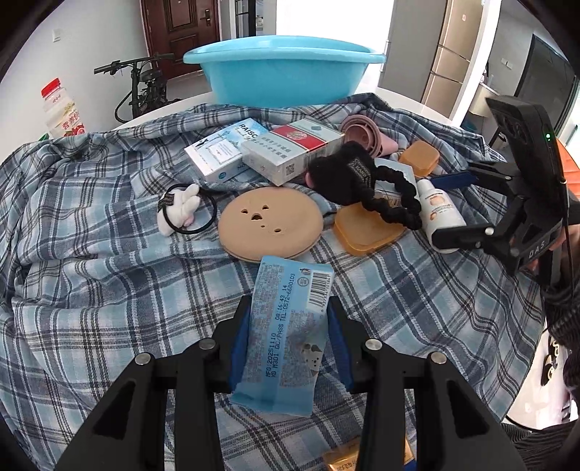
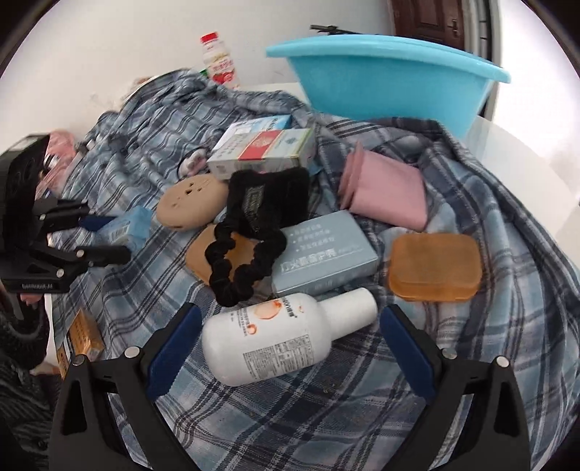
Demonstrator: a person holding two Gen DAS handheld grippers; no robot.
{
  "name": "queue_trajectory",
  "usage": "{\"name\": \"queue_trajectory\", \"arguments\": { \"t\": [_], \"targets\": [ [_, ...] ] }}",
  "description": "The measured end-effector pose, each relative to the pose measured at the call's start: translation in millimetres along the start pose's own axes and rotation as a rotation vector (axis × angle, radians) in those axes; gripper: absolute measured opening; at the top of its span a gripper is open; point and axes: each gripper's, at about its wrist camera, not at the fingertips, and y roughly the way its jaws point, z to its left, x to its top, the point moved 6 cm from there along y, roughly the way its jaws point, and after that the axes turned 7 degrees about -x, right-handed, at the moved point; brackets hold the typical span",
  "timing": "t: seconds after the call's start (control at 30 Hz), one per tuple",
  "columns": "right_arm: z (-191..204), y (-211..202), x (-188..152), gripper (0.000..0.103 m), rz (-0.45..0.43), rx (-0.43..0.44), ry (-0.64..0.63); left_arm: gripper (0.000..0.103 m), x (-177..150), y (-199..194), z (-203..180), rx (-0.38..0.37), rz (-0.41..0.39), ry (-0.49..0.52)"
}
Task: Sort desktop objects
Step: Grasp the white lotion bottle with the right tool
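1. Behind the desk stand a white wall, a dark wooden door (image 1: 180, 27) and a parked bicycle (image 1: 141, 85).
2. Most of the desk is covered by a rumpled blue plaid cloth (image 1: 90, 224), and the loose items lie on it.
3. At the desk's far edge sits a light blue plastic basin (image 1: 284, 70); neither view looks over its rim, so whatever it may hold cannot be told.
4. By the far left corner a white drink bottle with a red cap (image 1: 59, 108) stands upright.
5. Mid-desk, two cartons lie side by side: a pale blue box (image 1: 223, 150) and a red-and-white box (image 1: 291, 150).
6. Beside these cartons are a round tan disc with small holes (image 1: 270, 223), a black scrunchie (image 1: 393, 197) and a hair tie with a white plush charm (image 1: 181, 212).
7. Nearer the right edge lie a pink folded item (image 2: 384, 190), a grey-blue box (image 2: 324, 250) and a translucent amber case (image 2: 433, 268) with its lid shut.
8. The left gripper (image 1: 290, 347) is clamped narrowly on a light blue wrapped packet (image 1: 286, 333), held over the near part of the cloth.
9. The right gripper (image 2: 290, 347) is spread wide, its blue pads on either side of a white lotion bottle (image 2: 279, 342) lying on the cloth, not touching it.
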Motion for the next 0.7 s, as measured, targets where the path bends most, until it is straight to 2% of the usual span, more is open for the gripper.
{"name": "queue_trajectory", "arguments": {
  "t": [0.13,0.37,0.5,0.7],
  "targets": [
    [7,3,3,0.098,0.01,-0.009,-0.111,0.042,0,-2,-3,-0.003,-0.001,0.007],
    [10,13,-2,0.098,0.069,0.003,-0.223,0.042,0,1,-3,-0.006,0.01,0.01],
    [10,17,-1,0.098,0.097,0.006,-0.252,0.042,0,1,-7,-0.009,0.012,0.022],
    [11,19,-4,0.098,0.124,-0.058,-0.229,0.042,5,3,-16,-0.014,0.006,0.046]
  ]
}}
